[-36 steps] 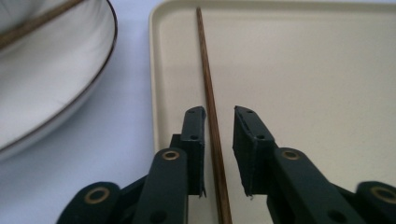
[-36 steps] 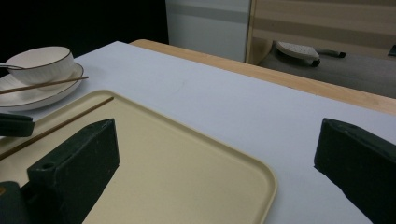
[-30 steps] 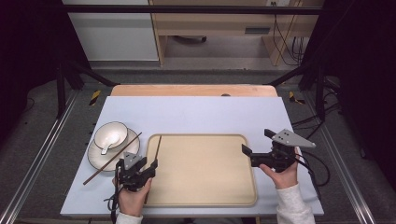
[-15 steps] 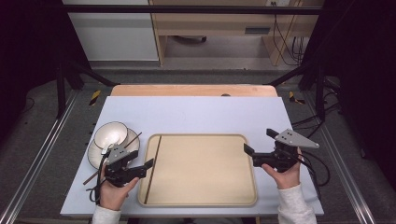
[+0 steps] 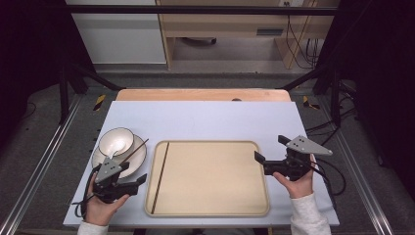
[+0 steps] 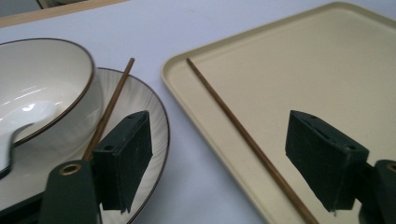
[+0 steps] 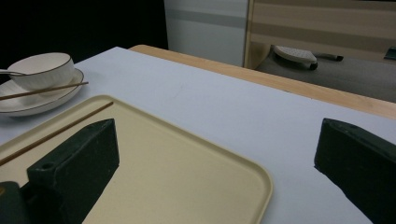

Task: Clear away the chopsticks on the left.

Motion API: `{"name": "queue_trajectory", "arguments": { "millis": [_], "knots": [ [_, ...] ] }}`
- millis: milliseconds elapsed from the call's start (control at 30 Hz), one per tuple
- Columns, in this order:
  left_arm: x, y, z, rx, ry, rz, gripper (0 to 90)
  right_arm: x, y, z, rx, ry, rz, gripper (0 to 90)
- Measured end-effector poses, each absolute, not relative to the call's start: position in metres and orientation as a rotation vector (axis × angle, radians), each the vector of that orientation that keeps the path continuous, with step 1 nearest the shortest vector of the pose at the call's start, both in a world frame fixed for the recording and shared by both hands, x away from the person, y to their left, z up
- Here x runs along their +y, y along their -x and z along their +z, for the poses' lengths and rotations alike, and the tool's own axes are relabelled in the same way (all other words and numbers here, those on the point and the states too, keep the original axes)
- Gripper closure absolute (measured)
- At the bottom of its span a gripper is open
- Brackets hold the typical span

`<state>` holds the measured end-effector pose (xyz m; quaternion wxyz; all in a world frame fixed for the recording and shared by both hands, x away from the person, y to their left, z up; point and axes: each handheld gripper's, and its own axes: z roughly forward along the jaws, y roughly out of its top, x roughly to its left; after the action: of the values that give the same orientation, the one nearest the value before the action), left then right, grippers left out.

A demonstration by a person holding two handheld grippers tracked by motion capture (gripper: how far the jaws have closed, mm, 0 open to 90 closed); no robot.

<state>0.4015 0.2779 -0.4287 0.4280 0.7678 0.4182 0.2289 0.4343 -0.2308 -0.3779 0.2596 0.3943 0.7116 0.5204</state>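
Grey floor (image 5: pixel 235 78), wooden desk (image 5: pixel 230 29) behind, perhaps a white cabinet (image 5: pixel 122 39)

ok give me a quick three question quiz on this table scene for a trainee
1. True or false: both chopsticks lie on the tray.
2. Where does the bowl sit? A) on the tray B) on the plate C) on the bare table
3. Fill in: the left hand-held gripper has its jaws ____, with nothing between them.

Key:
1. False: one chopstick lies along the tray's left edge, the other chopstick rests across the plate.
2. B
3. open
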Motion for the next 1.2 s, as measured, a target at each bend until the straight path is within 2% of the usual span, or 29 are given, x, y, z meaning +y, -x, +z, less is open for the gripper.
{"name": "queue_trajectory", "arguments": {
  "millis": [300, 667, 933, 967, 1000, 1033, 1067, 1200],
  "knots": [
    [0.301, -0.397, -0.438, 1.088, -1.971, 0.574, 22.6, -0.230, -0.434, -0.379, 1.933, -1.071, 1.404, 0.5],
    [0.326, -0.414, -0.447, 1.180, -1.986, 0.629, 24.1, -0.227, -0.436, -0.381, 1.945, -1.073, 1.394, 0.5],
    [0.340, -0.431, -0.454, 1.219, -2.011, 0.622, 35.5, -0.226, -0.437, -0.381, 1.949, -1.074, 1.394, 0.5],
    [0.340, -0.432, -0.455, 1.222, -2.016, 0.617, 39.9, -0.226, -0.437, -0.382, 1.950, -1.072, 1.393, 0.4],
    [0.341, -0.435, -0.455, 1.219, -2.033, 0.614, 39.9, -0.226, -0.437, -0.382, 1.950, -1.072, 1.393, 0.4],
    [0.341, -0.436, -0.456, 1.222, -2.036, 0.609, 46.1, -0.226, -0.437, -0.382, 1.950, -1.074, 1.392, 0.5],
    [0.341, -0.437, -0.457, 1.220, -2.046, 0.608, 46.1, -0.226, -0.437, -0.382, 1.950, -1.074, 1.392, 0.5],
    [0.340, -0.442, -0.460, 1.223, -2.071, 0.593, 57.8, -0.226, -0.437, -0.382, 1.953, -1.074, 1.390, 0.4]
  ]
}}
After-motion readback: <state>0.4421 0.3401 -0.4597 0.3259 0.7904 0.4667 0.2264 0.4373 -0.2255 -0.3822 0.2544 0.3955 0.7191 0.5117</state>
